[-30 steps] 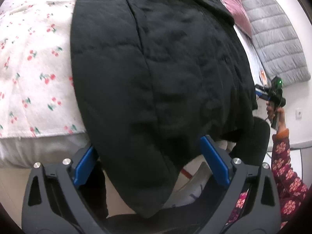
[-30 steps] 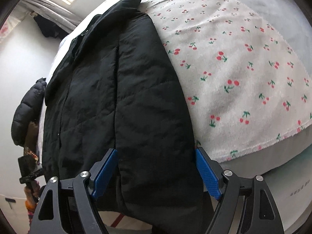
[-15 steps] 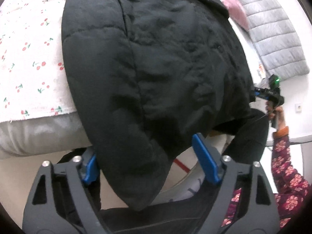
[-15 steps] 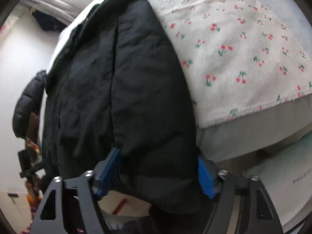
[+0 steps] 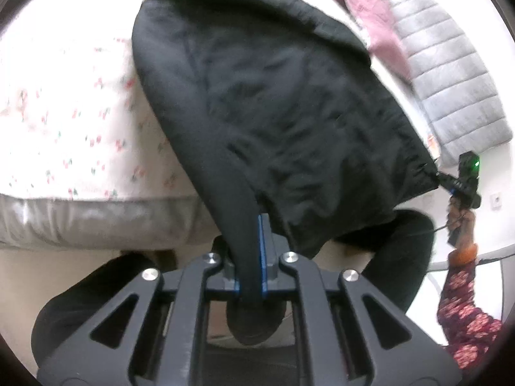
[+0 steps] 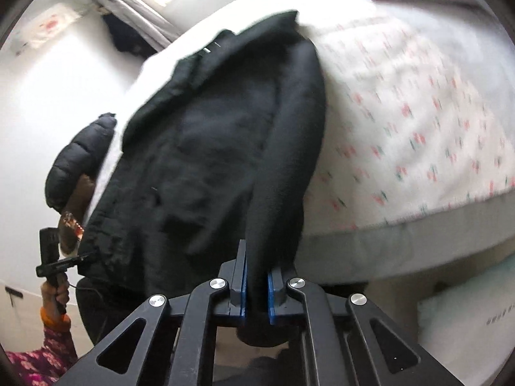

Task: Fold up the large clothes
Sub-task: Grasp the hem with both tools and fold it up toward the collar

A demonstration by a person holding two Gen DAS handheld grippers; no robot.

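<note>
A large black coat [image 5: 273,96] lies spread on the bed with its lower edge lifted off the mattress side. In the left wrist view my left gripper [image 5: 249,241] has its jaws closing tight on a thick fold of the coat's hem, pads pressed on the fabric. The right gripper [image 5: 450,186] shows far right, pinching the coat's other bottom corner. In the right wrist view the coat [image 6: 199,160] hangs toward my right gripper [image 6: 257,263], whose blue pads squeeze a fold of it. My left gripper [image 6: 80,257] appears small at the left, on the opposite corner.
The bed carries a white cherry-print sheet [image 5: 64,128] over a grey mattress edge [image 6: 386,241]. A grey quilted cover [image 5: 450,74] and a pink garment [image 5: 373,16] lie at the far side. A black puffer jacket [image 6: 80,160] sits by the wall. A floral sleeve [image 5: 463,305] shows.
Both grippers went from wide open around the coat's hem to shut on it. Both have risen and pulled back, lifting the hem off the bed's edge.
</note>
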